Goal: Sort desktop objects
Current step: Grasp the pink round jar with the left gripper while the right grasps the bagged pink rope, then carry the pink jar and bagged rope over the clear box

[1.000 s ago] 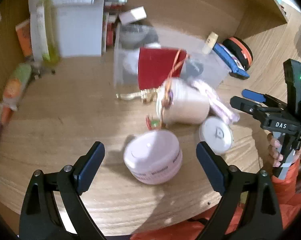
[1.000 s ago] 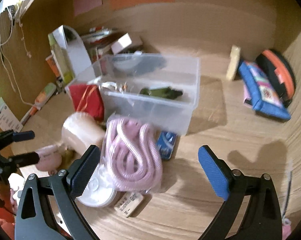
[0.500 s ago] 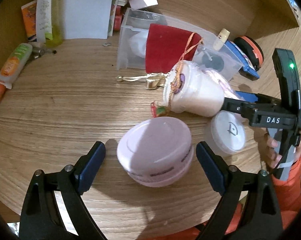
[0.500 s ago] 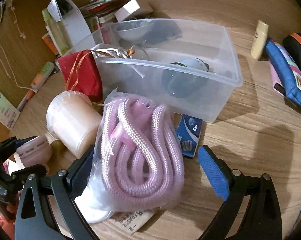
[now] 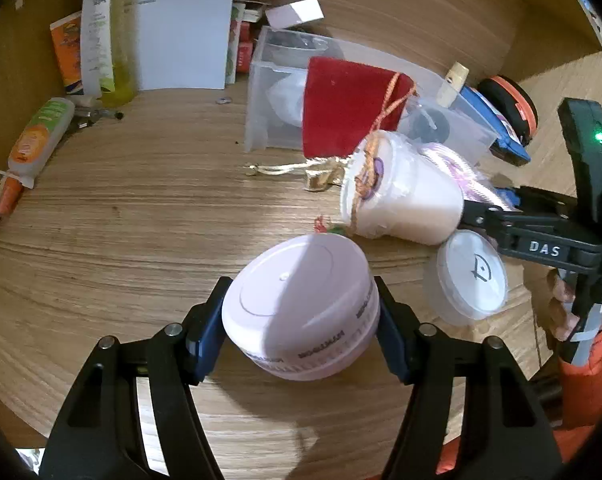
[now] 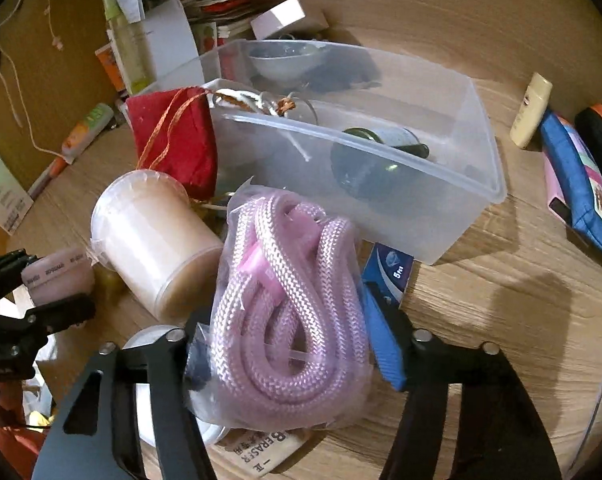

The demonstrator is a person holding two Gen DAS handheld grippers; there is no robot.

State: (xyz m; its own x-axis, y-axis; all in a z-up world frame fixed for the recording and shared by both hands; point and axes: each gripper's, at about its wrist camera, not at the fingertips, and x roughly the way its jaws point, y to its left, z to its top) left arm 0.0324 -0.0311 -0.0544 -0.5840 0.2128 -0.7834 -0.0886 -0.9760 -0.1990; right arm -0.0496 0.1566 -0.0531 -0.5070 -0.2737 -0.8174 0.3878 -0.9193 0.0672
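Note:
My left gripper (image 5: pixel 299 330) is shut on a round lilac jar (image 5: pixel 301 304) on the wooden desk; its blue pads press both sides. My right gripper (image 6: pixel 289 354) is shut on a clear bag of pink rope (image 6: pixel 289 312), just in front of a clear plastic bin (image 6: pixel 381 152). The bin holds a metal bowl and a dark round thing. A cream tub (image 6: pixel 157 244) lies on its side left of the rope, with a red pouch (image 6: pixel 175 140) behind it. The right gripper also shows in the left wrist view (image 5: pixel 497 216).
A white flat lid (image 5: pixel 471 276) lies right of the lilac jar. A blue packet (image 6: pixel 389 272) and a label lie by the rope. White boxes, bottles and tubes (image 5: pixel 41 140) crowd the back left. A blue pouch (image 6: pixel 581 184) and black-orange case sit at the right.
Both grippers have closed: the left around the lilac jar, the right around the bag of rope. Both also moved forward and down onto these things.

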